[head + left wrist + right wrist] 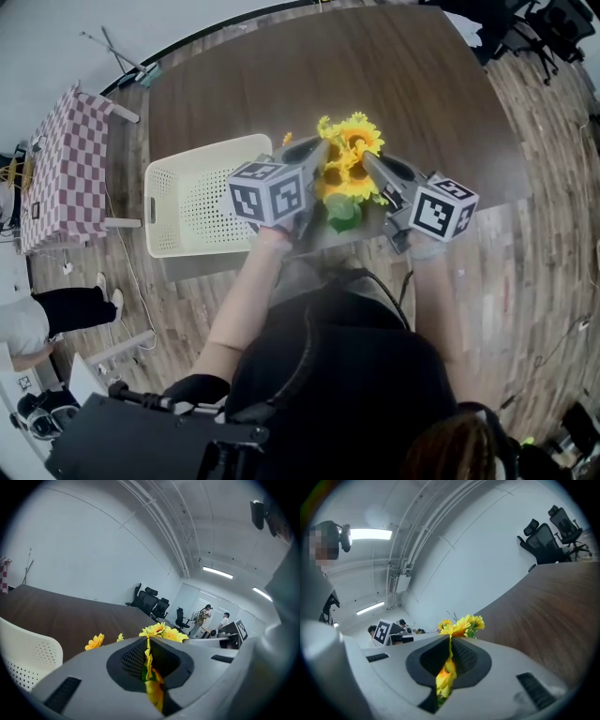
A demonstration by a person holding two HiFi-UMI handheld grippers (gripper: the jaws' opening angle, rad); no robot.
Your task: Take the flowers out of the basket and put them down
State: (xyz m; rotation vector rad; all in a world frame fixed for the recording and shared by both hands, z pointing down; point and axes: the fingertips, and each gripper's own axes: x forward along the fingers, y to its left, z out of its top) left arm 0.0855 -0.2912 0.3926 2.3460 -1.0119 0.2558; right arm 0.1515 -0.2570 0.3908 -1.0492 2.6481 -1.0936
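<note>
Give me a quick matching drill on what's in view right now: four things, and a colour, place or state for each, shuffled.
Things:
1. flowers
2. basket
3. left gripper
4. checked cloth

Descriptions:
A. pink and white, far left in the head view
B. cream, perforated, left of the flowers
C. yellow, outside the basket
D. grey, jaws shut on petals

Pairs: 1-C, 2-B, 3-D, 4-A
</note>
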